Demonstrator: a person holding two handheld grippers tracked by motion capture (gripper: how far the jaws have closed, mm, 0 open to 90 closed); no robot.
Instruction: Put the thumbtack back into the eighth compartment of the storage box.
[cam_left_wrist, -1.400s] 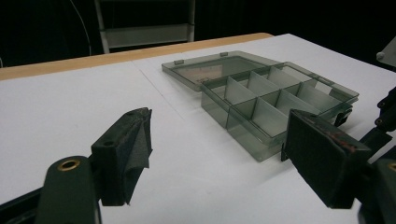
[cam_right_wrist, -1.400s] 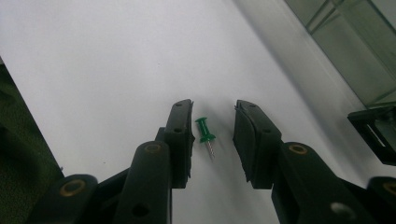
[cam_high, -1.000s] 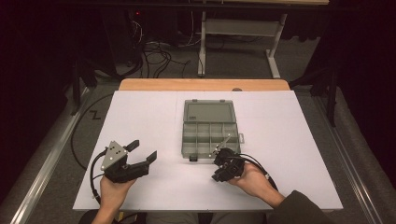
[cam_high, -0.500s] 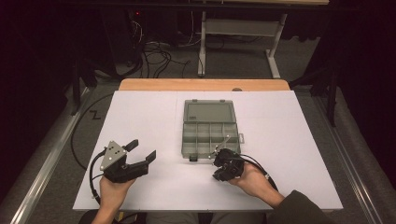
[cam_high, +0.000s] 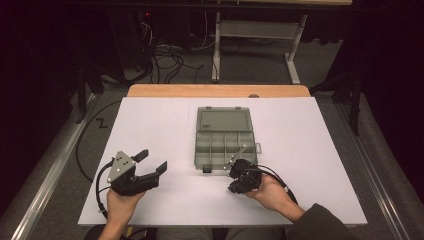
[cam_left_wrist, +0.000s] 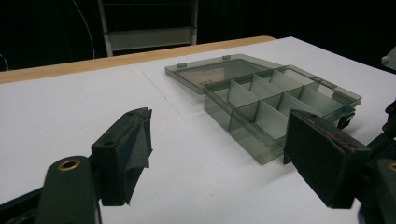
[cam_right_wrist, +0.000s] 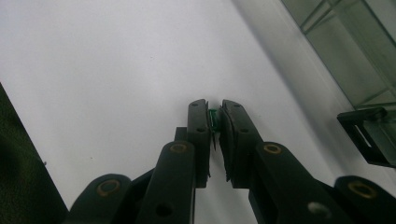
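While the left gripper (cam_high: 151, 164) is held above the white table (cam_high: 150, 125) at the person's left side, its two jaws stand wide apart and nothing is between them. In the left gripper view the same left gripper (cam_left_wrist: 219, 154) looks over the white surface toward the grey organizer box (cam_left_wrist: 275, 100), and its pads (cam_left_wrist: 135, 140) are clearly separated. The grey three-cornered plate (cam_high: 119, 165) sits on top of this gripper, and the left hand (cam_high: 120, 205) holds it from below.

The grey organizer box (cam_high: 224, 137) lies open near the middle of the table, with its transparent lid (cam_high: 223, 120) folded flat on the far side. The compartments (cam_high: 225, 150) are divided by thin walls, and they look empty as far as I can see. A small black latch (cam_right_wrist: 366, 135) sticks out at the near edge of the box.

The right gripper (cam_high: 235, 172) is just beside the near right corner of the box, held by the right hand (cam_high: 267, 192), and a cable (cam_high: 277, 177) trails from it. In the right gripper view the right gripper (cam_right_wrist: 215, 114) has its jaws pressed nearly together on a small green piece (cam_right_wrist: 214, 116), which shows in the narrow gap at the tips. What this piece is exactly, I cannot tell, because it is too small. The tips hang over the bare white surface, beside the box and not inside any compartment
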